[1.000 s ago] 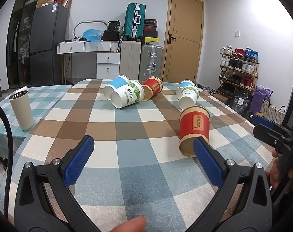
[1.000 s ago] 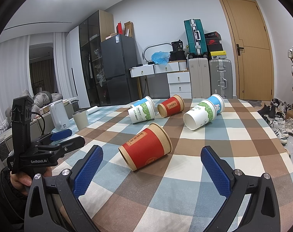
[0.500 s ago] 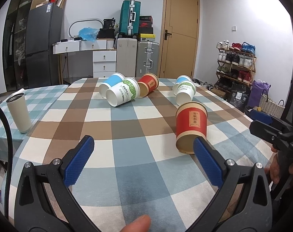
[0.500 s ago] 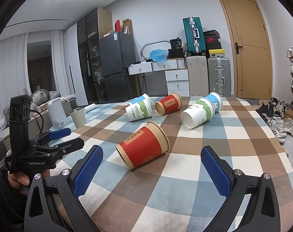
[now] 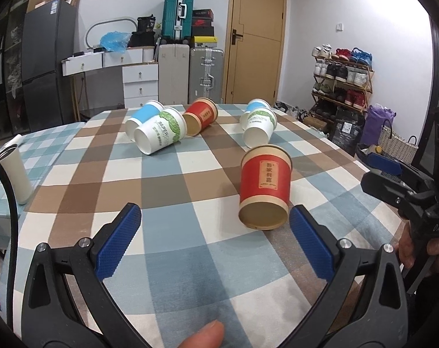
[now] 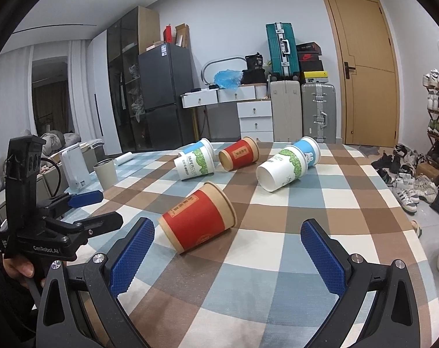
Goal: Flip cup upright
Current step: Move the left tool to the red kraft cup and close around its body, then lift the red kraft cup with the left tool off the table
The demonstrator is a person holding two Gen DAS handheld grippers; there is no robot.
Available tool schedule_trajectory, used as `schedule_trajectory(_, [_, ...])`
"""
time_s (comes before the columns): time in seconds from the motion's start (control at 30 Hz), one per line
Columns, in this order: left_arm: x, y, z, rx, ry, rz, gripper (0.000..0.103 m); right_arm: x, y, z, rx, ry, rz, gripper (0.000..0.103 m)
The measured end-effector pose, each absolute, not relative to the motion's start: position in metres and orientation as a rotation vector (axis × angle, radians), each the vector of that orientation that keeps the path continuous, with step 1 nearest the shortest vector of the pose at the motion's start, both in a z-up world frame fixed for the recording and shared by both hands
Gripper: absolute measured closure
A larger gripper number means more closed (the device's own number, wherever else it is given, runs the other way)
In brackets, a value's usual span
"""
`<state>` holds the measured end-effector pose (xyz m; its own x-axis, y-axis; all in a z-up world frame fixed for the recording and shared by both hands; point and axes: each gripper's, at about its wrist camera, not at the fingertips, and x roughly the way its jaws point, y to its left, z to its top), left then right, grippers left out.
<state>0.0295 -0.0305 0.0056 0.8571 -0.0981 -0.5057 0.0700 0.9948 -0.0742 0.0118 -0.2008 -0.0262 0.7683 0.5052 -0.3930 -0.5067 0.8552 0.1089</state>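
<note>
A red paper cup (image 5: 265, 186) lies on its side on the checked tablecloth (image 5: 173, 232), its base end toward the left wrist camera. It also shows in the right wrist view (image 6: 198, 221), base end at lower left. My left gripper (image 5: 215, 232) is open and empty, its right fingertip just beside the cup's base. My right gripper (image 6: 228, 249) is open and empty, a little short of the cup. Each gripper shows in the other's view, the right gripper (image 5: 393, 179) at the table's right edge and the left gripper (image 6: 74, 211) at the left.
Several more paper cups lie on their sides farther back: a white-green one (image 5: 160, 134), a red one (image 5: 200, 116), a blue-white one (image 5: 144, 117) and another white-green one (image 5: 258, 127). A beige tumbler (image 5: 15, 169) stands upright on the left table.
Both grippers have moved forward toward the near red cup, which looks larger and closer now. Both stay open. The cups have not moved.
</note>
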Motion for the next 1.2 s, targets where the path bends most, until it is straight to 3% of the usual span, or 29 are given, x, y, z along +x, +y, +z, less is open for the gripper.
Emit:
schedule_trajectory(0.4, [0.076, -0.063, -0.008, -0.052, 0.69, -0.196, 0.001, 0.022, -0.211, -0.028, 0.006, 0.475, 0.51, 0.0])
schedule_trajectory(0.7, [0.112, -0.08, -0.018, -0.059, 0.771, -0.234, 0.01, 0.026, -0.219, -0.029, 0.026, 0.489, 0.504, 0.0])
schedule_trajectory(0.87, [0.13, -0.084, -0.023, -0.061, 0.803, -0.21, 0.024, 0.03, -0.22, -0.031, 0.037, 0.501, 0.505, 0.0])
schedule_trajectory(1.0, [0.13, -0.08, -0.023, -0.105, 0.822, -0.203, 0.047, 0.031, -0.221, -0.031, 0.041, 0.507, 0.506, 0.0])
schedule_trajectory(1.2, [0.109, -0.072, -0.014, -0.145, 0.782, -0.119, 0.048, 0.029, -0.218, -0.031, 0.038, 0.506, 0.51, 0.0])
